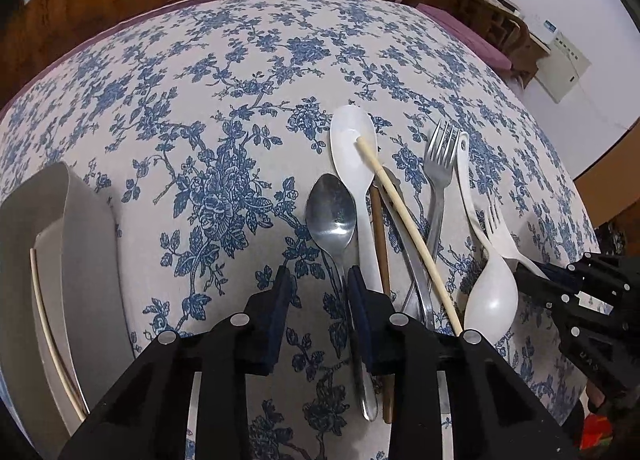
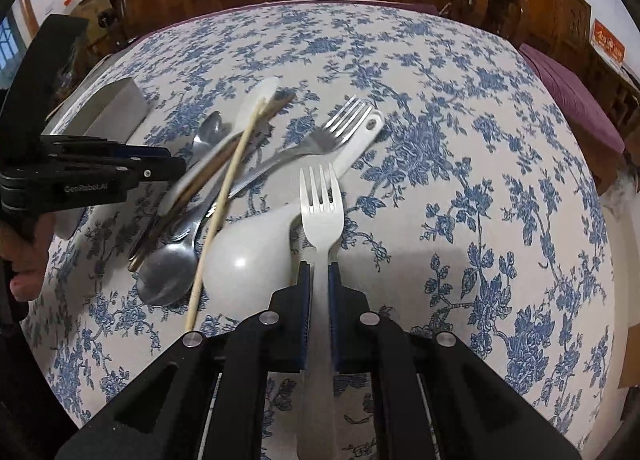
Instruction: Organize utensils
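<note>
Utensils | right claw [image 2: 319, 278] clenched on white fork [image 2: 321, 204] | left claw [image 1: 319, 284] parted astride steel spoon [image 1: 331, 212]

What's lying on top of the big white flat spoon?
A pale chopstick lies slanted across the white flat spoon, its tip resting on the bowl. A metal spoon lies beside it. What is under the white spoon is hidden.

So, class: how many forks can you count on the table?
2. The white plastic fork is clamped in the right gripper; the metal fork lies in the utensil pile behind it. Others may be hidden in the pile.
</note>
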`<state>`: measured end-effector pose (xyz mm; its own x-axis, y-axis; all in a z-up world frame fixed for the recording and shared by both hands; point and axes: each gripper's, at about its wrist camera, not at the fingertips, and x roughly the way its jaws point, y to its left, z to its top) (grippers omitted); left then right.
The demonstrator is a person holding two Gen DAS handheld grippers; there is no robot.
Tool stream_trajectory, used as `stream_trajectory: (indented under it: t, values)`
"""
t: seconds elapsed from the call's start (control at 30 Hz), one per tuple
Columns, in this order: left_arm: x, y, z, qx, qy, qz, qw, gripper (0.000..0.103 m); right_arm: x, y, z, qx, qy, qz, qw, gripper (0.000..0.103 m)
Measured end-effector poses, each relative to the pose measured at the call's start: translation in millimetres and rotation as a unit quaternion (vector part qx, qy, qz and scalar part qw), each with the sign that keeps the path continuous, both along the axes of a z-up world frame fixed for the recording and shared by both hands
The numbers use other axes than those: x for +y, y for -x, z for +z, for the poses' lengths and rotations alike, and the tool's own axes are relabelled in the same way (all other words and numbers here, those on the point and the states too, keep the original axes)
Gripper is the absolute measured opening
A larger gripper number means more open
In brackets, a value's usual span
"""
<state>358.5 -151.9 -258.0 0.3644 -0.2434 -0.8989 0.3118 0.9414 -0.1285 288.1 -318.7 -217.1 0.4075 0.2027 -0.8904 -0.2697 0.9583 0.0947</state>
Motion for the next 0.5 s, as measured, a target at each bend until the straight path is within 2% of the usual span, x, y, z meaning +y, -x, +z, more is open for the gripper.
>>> stream_trajectory:
  t: [0.4, 0.5]
  values:
    - [-8, -5, 2, 0.011, 0.01, -0.013, 0.9998, 0.019, -2, -2, -3, 0.002, 0.006, 0.0, 1.0, 0.01]
    - [-14, -4, -1, 0.009, -0.01, -0.019, 0.9997, 0.018, -1, -2, -3, 0.001, 0.004, -0.001, 1.0, 0.01]
